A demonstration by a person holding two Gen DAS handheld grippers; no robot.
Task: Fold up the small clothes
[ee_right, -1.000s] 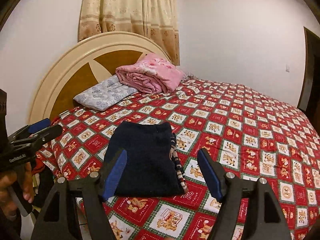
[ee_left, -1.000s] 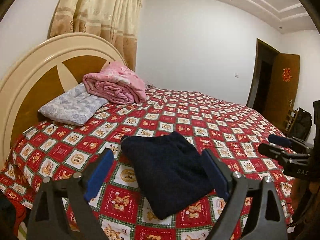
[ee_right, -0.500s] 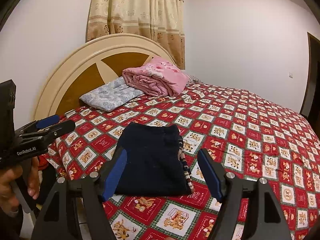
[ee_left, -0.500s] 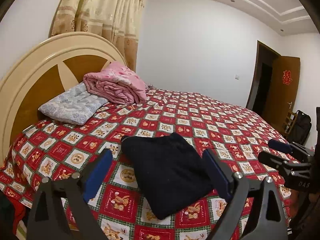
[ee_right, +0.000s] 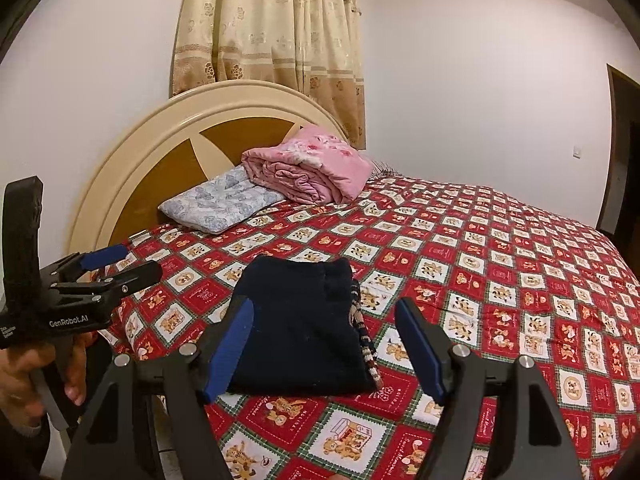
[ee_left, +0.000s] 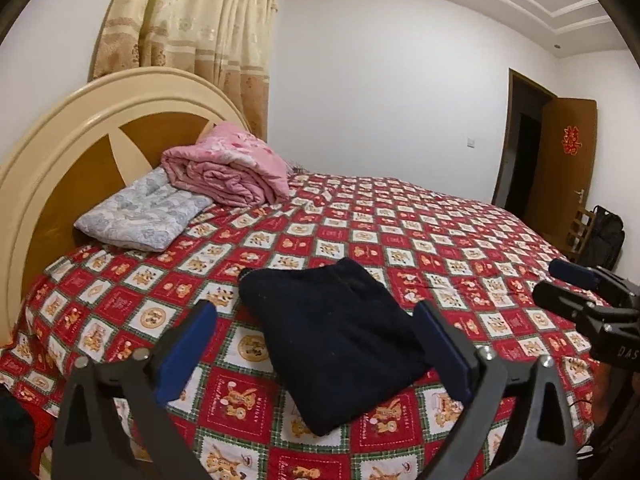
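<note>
A dark navy garment (ee_left: 336, 336) lies folded flat on the red patterned bedspread (ee_left: 400, 240) near the bed's front edge. It also shows in the right wrist view (ee_right: 304, 328), with a striped knit edge along its right side. My left gripper (ee_left: 320, 344) is open and empty, held back above the near edge of the garment. My right gripper (ee_right: 324, 344) is open and empty, also held back from the garment. Each gripper shows in the other's view: the right one (ee_left: 576, 292) at the right, the left one (ee_right: 108, 268) at the left.
A pink folded quilt (ee_left: 228, 168) and a pale blue pillow (ee_left: 144, 212) lie by the curved headboard (ee_left: 80, 140). A curtain (ee_left: 200, 36) hangs behind. A door (ee_left: 560, 160) and a black bag (ee_left: 604, 236) are at the far right.
Both grippers have drawn back and tilted up a little, so the bed sits lower in both views. The garment has not moved. Both stay open.
</note>
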